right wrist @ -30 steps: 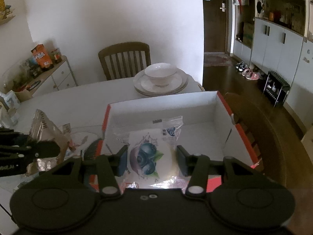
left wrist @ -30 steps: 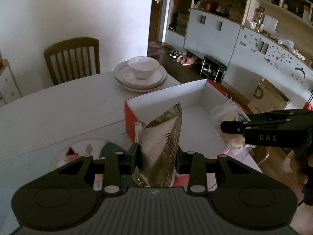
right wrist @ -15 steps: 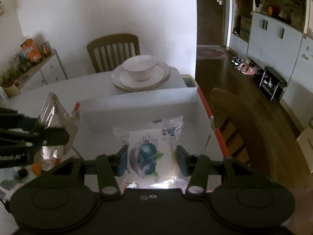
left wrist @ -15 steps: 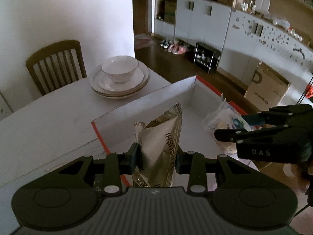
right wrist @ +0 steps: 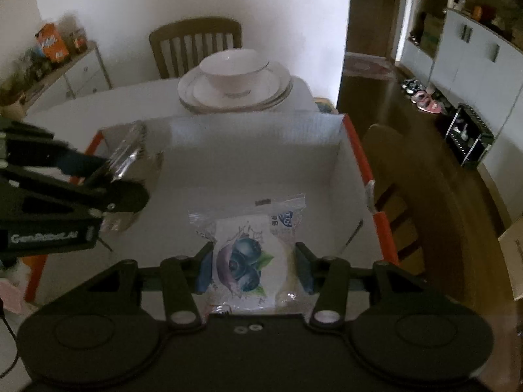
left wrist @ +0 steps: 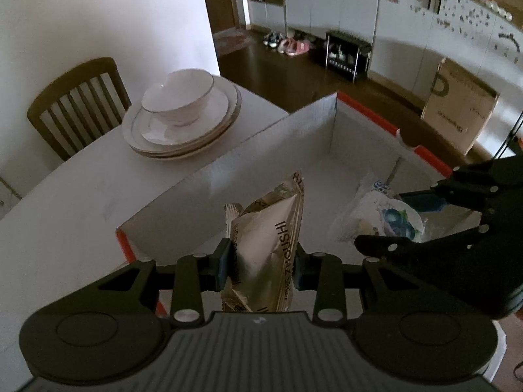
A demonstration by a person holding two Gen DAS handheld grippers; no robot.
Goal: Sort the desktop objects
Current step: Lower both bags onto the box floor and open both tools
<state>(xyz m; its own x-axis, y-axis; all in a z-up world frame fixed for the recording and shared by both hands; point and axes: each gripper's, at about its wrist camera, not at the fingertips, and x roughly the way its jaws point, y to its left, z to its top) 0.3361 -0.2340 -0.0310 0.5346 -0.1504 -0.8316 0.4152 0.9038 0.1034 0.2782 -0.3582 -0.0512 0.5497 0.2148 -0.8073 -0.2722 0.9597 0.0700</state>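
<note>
My left gripper is shut on a silver foil snack packet and holds it upright above the left part of an open white box with orange edges. My right gripper is shut on a clear blueberry-print packet and holds it over the box floor. In the right wrist view the left gripper with the foil packet sits at the box's left wall. In the left wrist view the right gripper with the blueberry packet is at the right.
A stack of white plates with a bowl on top stands on the white table behind the box. A wooden chair is behind the table. Another chair is right of the box. A side cabinet stands far left.
Both grippers have moved forward with their packets, from beside and in front of the box to over its inside. The left gripper has come in from the left.
</note>
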